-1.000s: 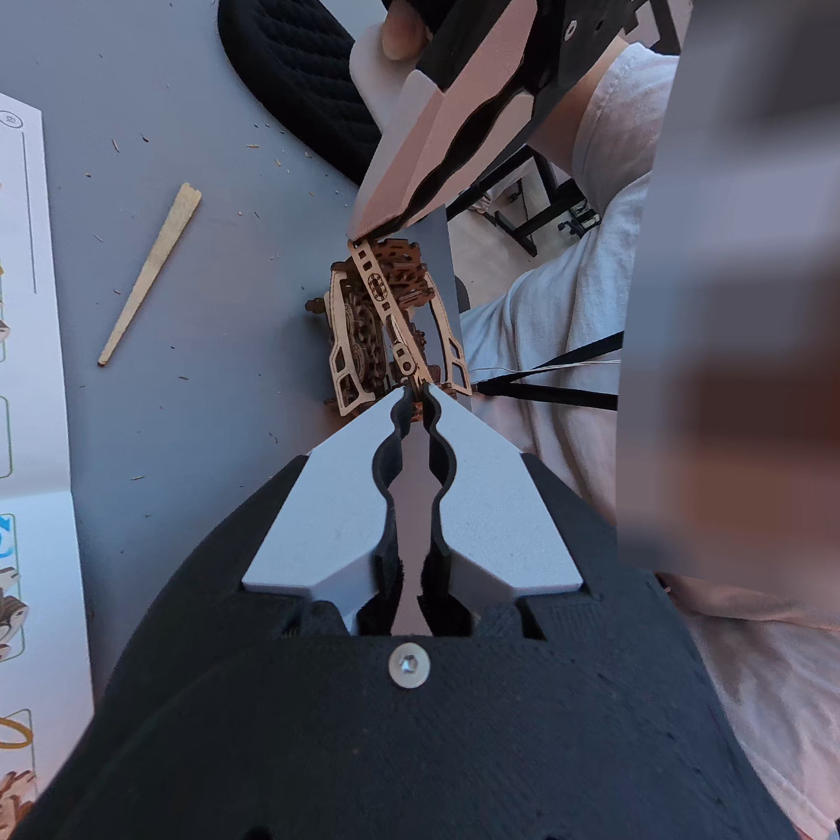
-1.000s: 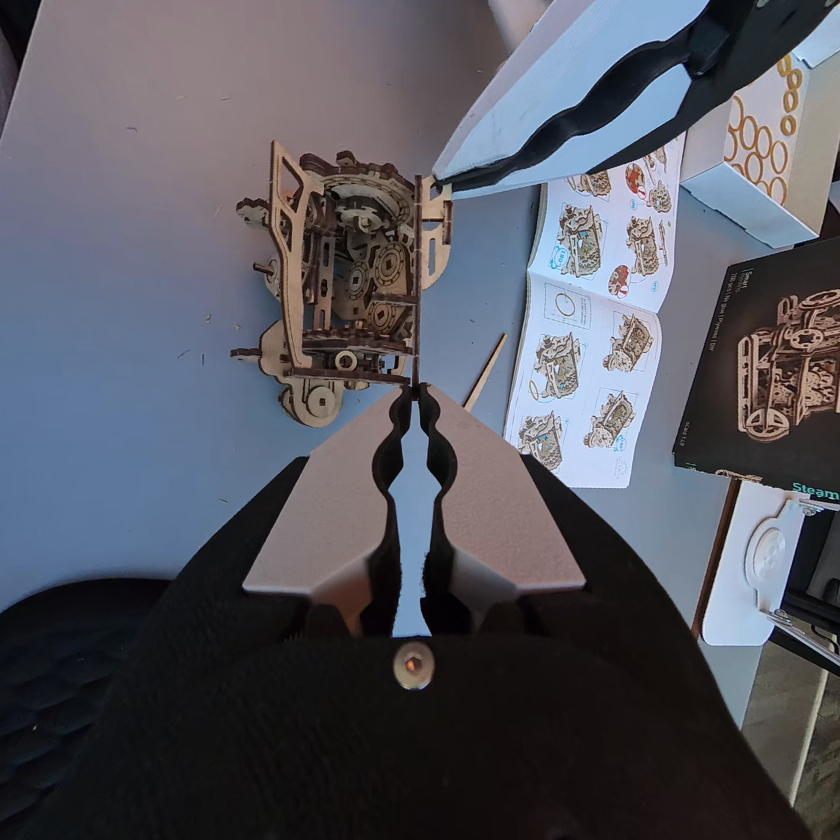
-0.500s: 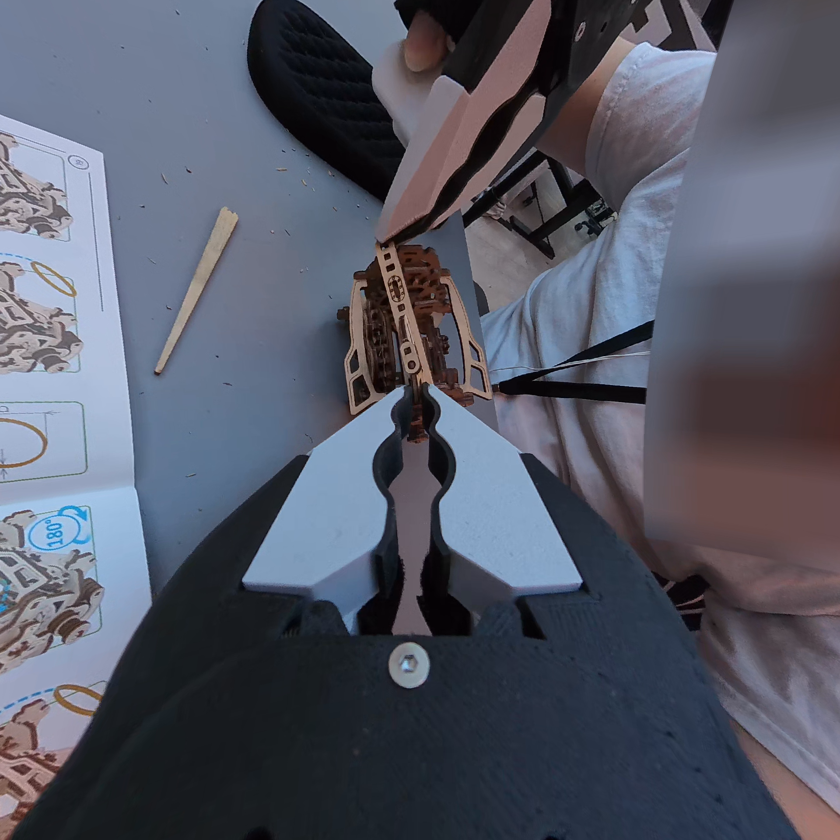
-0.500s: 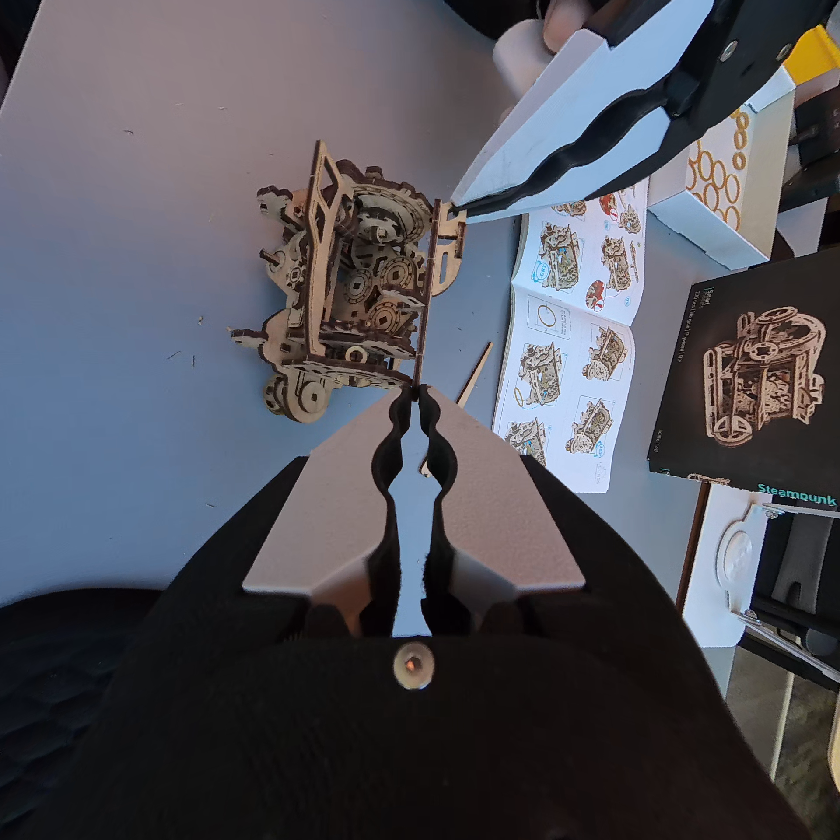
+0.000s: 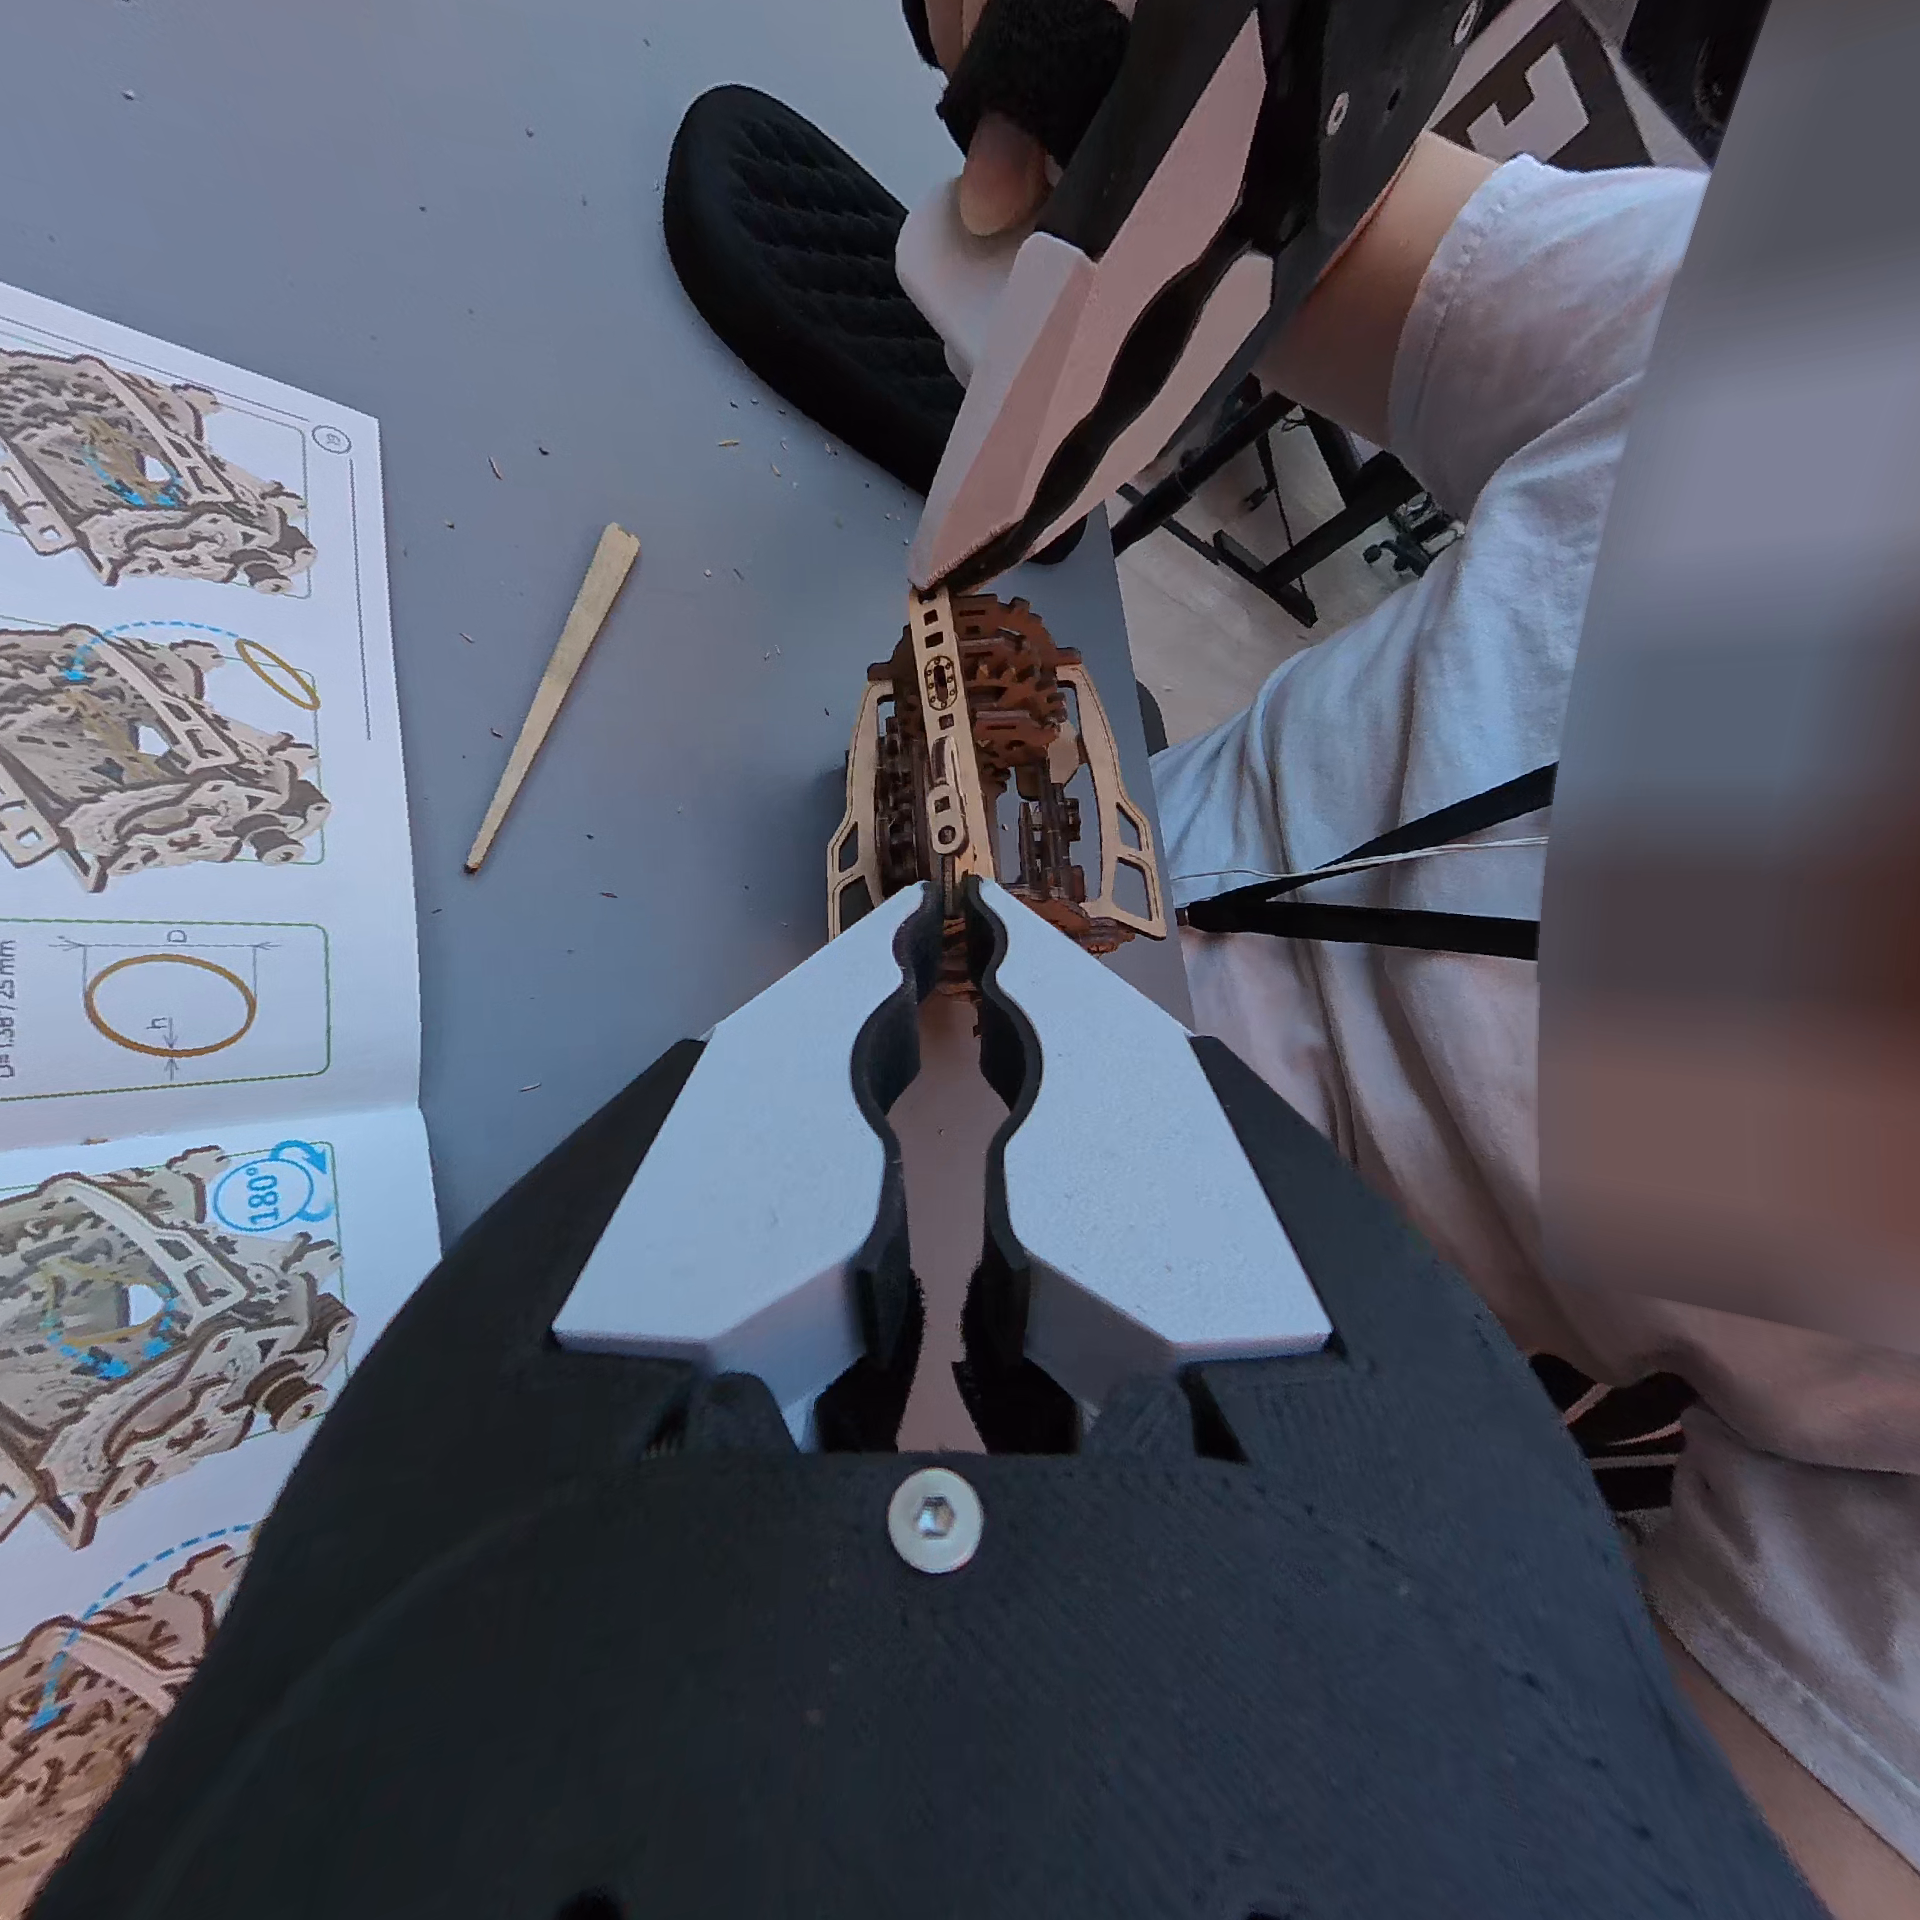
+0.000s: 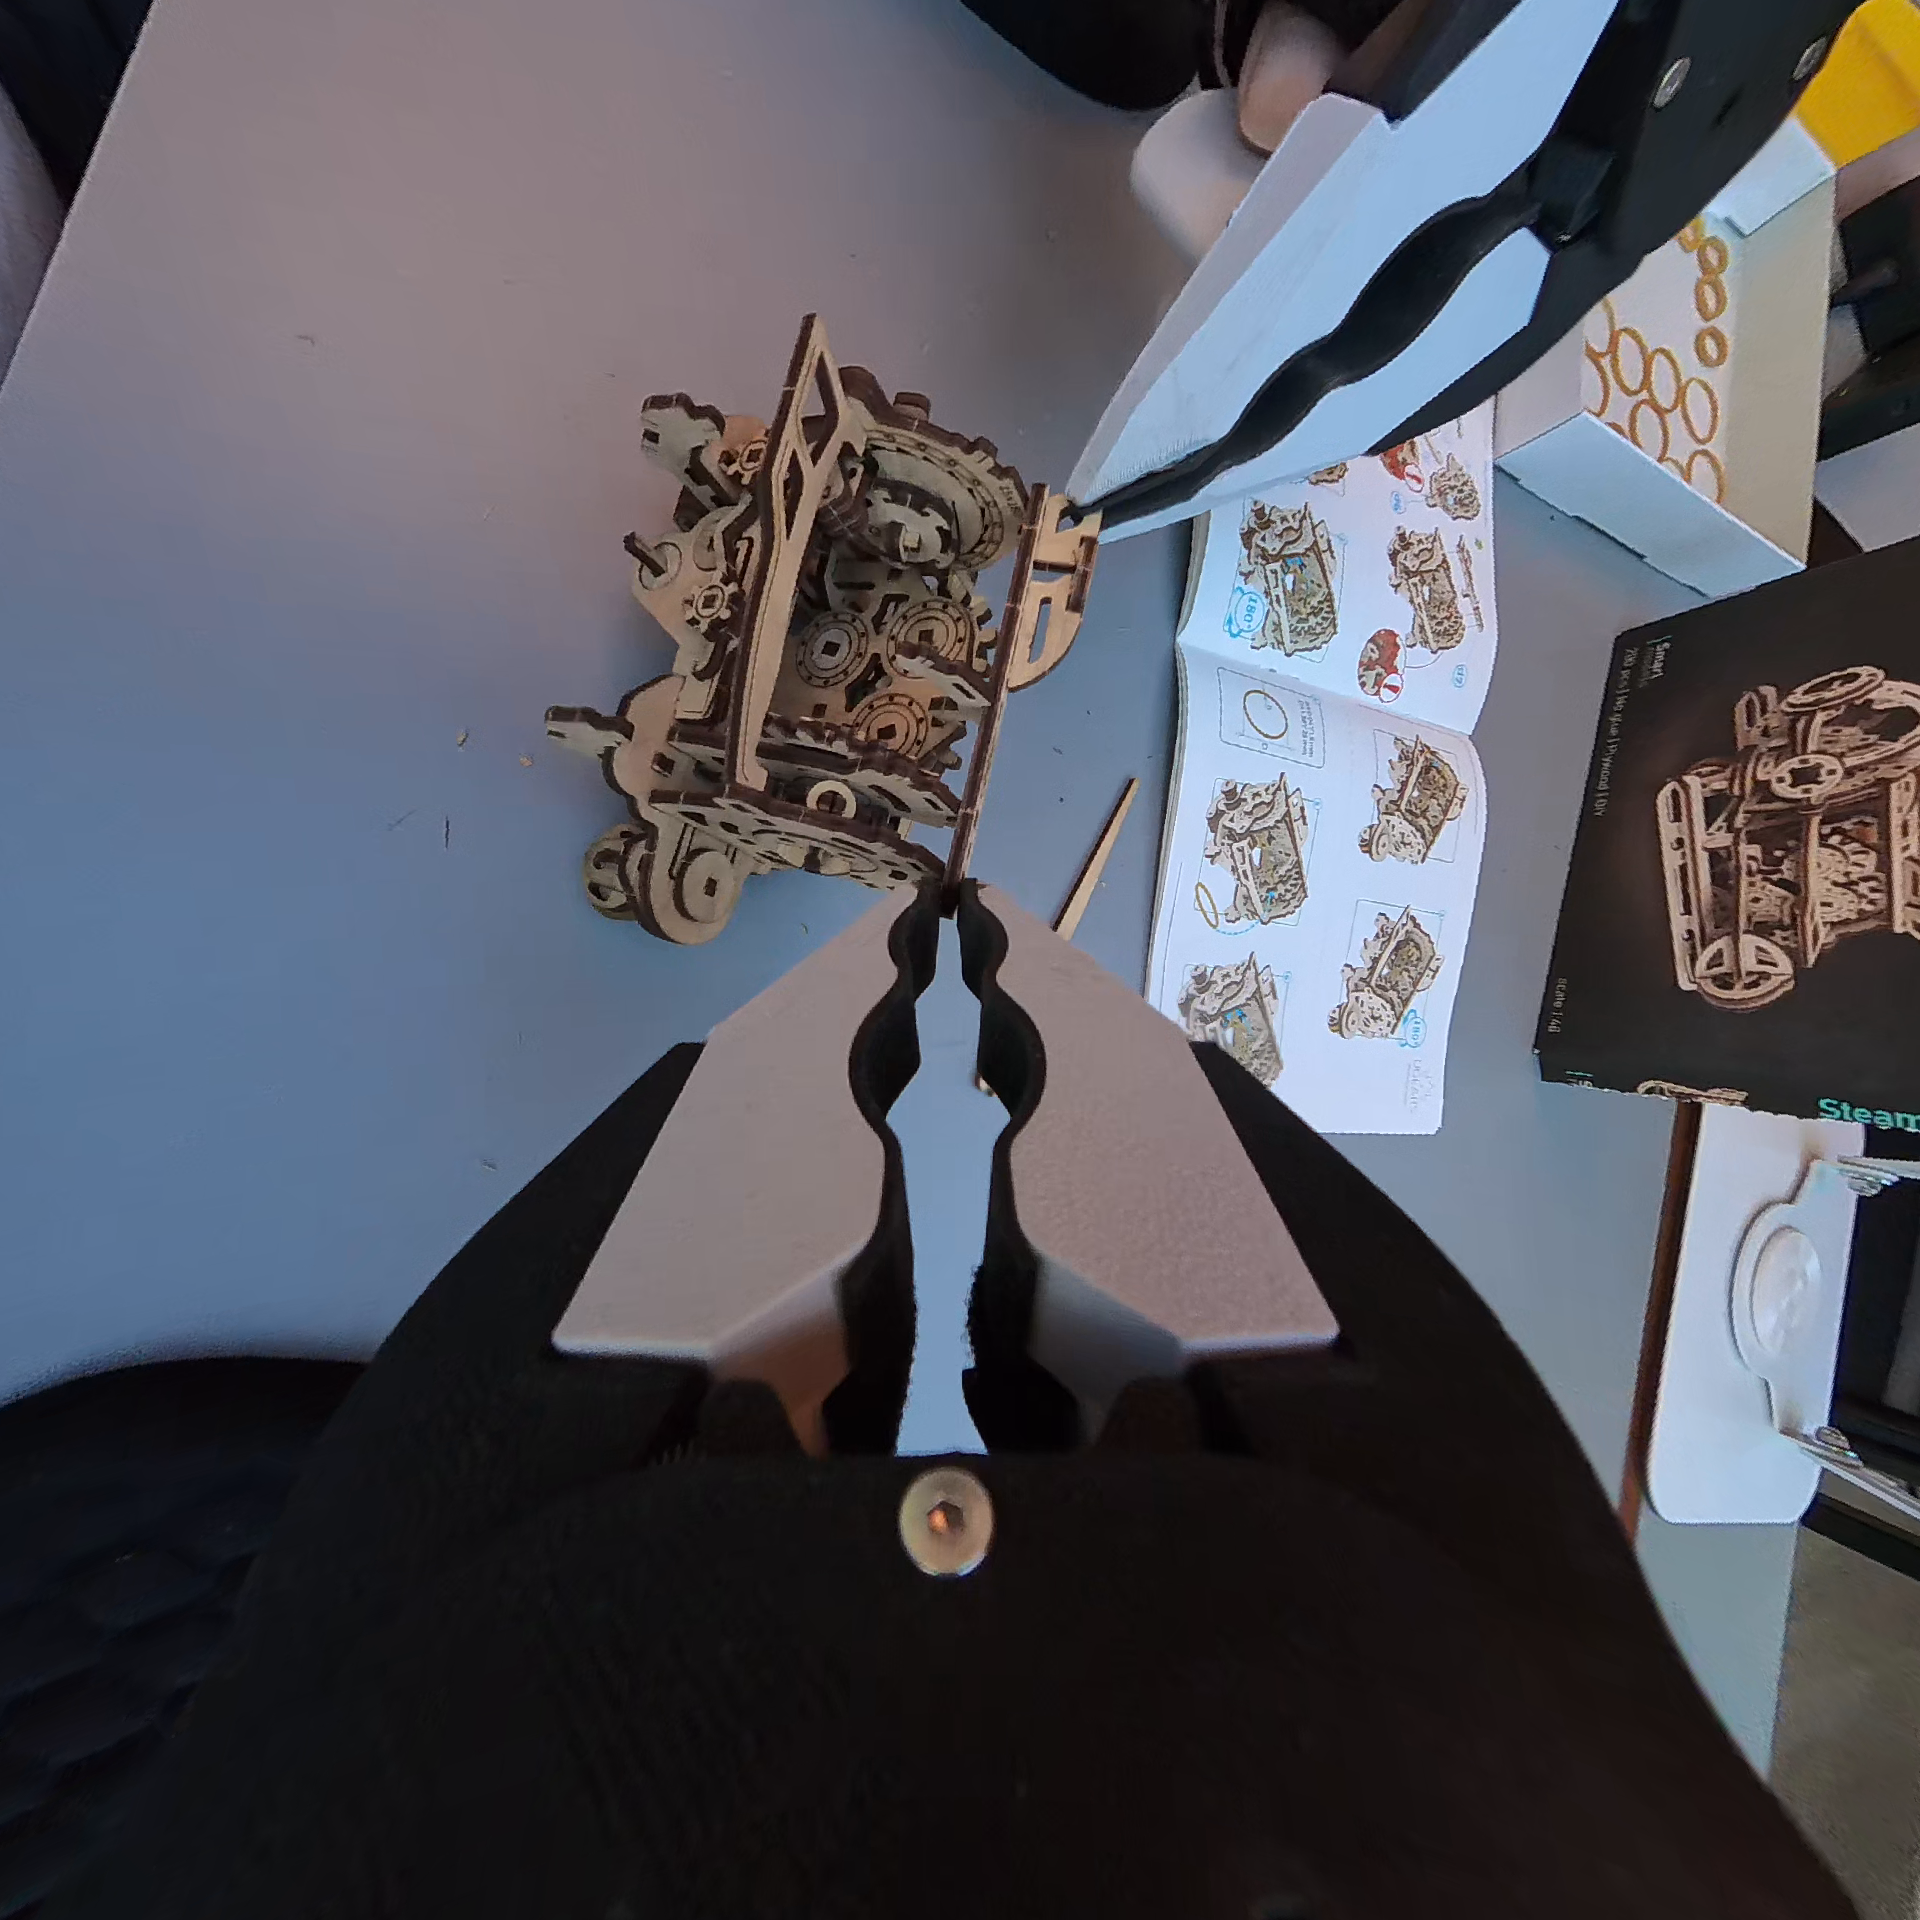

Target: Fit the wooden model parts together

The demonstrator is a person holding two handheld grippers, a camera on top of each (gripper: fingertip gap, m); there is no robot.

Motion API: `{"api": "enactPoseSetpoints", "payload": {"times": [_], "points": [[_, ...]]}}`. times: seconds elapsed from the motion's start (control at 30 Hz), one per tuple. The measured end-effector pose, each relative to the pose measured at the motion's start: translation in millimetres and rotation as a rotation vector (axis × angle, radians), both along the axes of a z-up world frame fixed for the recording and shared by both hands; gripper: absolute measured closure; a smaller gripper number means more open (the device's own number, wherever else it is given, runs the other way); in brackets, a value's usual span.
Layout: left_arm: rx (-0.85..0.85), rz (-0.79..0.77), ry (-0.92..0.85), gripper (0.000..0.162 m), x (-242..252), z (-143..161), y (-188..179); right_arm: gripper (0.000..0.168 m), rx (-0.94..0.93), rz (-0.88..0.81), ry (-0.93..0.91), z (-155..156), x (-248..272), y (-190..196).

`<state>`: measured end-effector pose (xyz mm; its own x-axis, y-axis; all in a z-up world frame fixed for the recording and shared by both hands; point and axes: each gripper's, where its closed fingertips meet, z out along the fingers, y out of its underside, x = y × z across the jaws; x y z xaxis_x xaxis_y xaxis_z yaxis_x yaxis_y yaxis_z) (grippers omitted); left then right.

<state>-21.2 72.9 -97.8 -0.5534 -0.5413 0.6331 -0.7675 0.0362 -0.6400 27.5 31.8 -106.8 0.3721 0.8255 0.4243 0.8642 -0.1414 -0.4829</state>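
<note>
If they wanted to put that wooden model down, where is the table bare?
Bare grey table lies on the wooden model side away from the booklet. A narrower gap sits between model and instruction booklet, holding only a wooden stick. Beyond the booklet it is crowded: a black box and white box.

Left gripper (image 5: 954, 885) reaching forward from the near edge, fingers drawn nearly together, tips pinching a thin edge. Right gripper (image 6: 945, 891) in the same pose in its own view, tips almost touching, clamped on a thin edge as well. Seen from the left wrist view, right gripper coming down from the far right, tilted, tips low. Thumb (image 5: 995, 177) of the holding hand resting on its white handle. Pale sleeve (image 5: 1455, 582) at the right.
</note>
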Motion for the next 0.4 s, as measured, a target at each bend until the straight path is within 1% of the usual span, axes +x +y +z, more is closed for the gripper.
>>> {"api": "enactPoseSetpoints", "payload": {"times": [0.1,0.2,0.4], "points": [[-0.059,0.032,0.05,0.161,2.9,-0.8,1.9,0.165,-0.049,0.007,0.032,-1.3,1.2,0.3],[-0.159,0.055,0.121,0.161,4.0,-1.1,1.6,0.165,-0.125,0.03,0.075,-2.5,0.4,-1.7],[-0.26,0.05,0.167,0.161,2.2,-0.7,0.9,0.165,-0.213,0.065,0.112,-4.0,-0.6,-1.8]]}}
